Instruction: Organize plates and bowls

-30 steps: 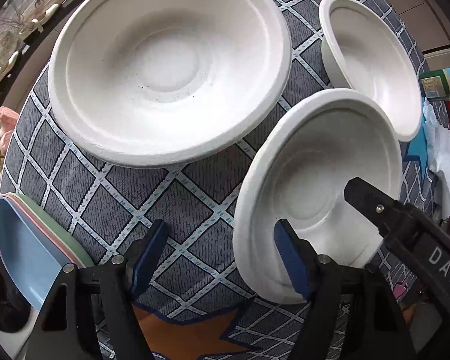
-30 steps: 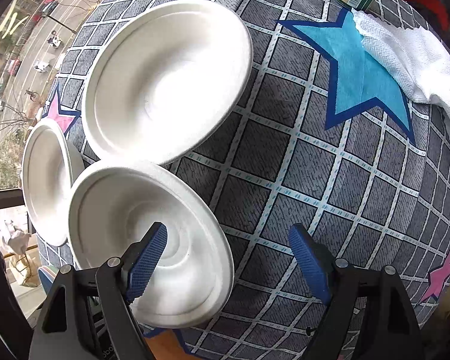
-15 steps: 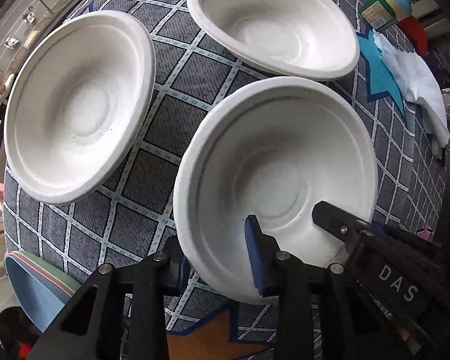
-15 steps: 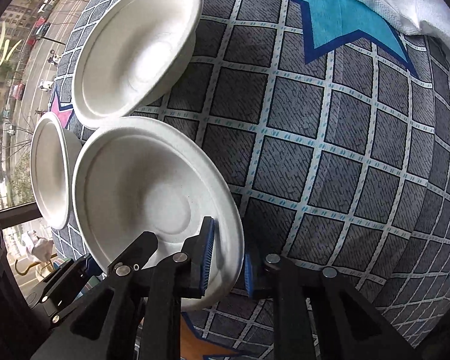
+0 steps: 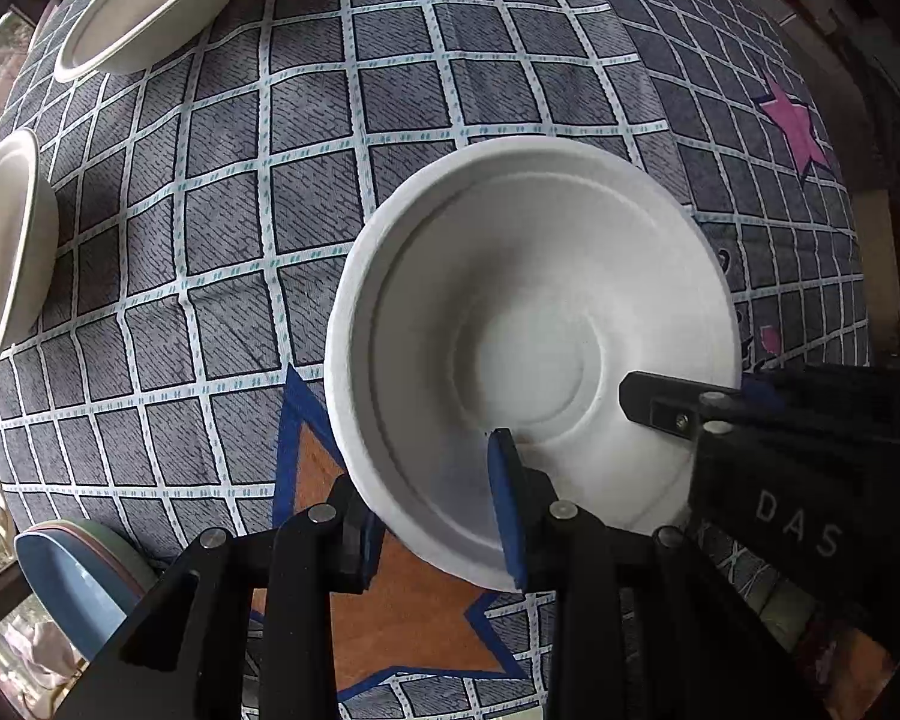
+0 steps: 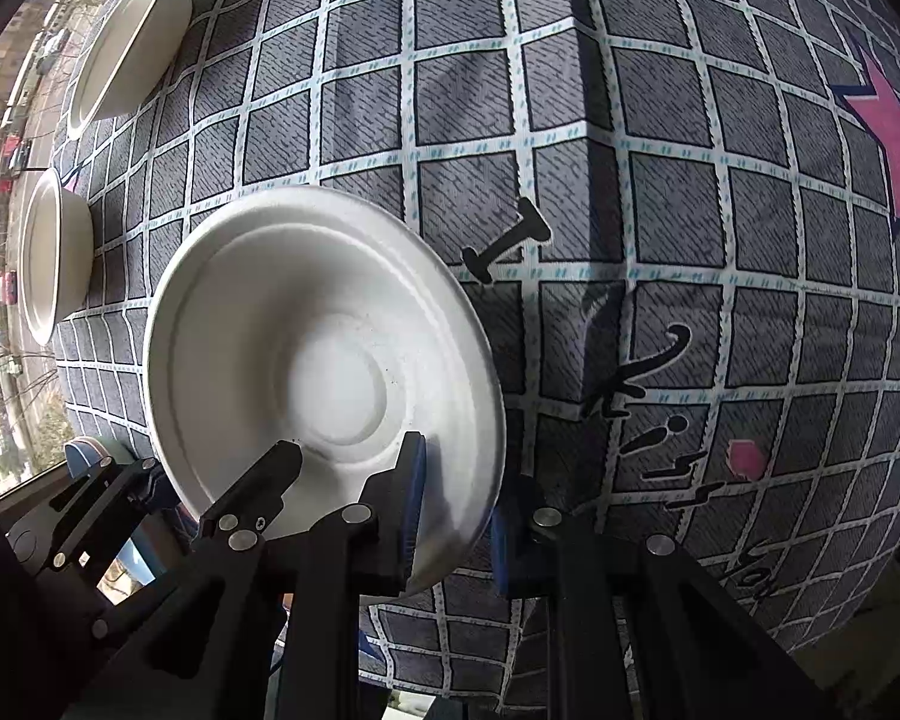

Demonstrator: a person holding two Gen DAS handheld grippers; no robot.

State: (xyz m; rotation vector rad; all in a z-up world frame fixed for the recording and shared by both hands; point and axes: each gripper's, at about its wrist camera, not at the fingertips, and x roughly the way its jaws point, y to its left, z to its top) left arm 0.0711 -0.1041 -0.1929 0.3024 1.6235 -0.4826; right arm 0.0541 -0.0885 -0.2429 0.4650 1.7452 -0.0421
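Both pointing down: left gripper [image 5: 438, 510] & right gripper [image 6: 456, 504] each pinching white bowl [image 5: 528, 348] rim.

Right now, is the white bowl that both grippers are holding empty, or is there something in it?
Empty. The white bowl shows only its bare moulded bottom in both wrist views. The left hand-held gripper and right hand-held gripper clamp its rim.

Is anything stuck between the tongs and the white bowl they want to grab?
No. Both tongs already pinch the white bowl by its rim, with nothing between. The left tongs clamp the near edge, and the right tongs clamp another part of the rim. The two other bowls sit apart on the checked tablecloth.
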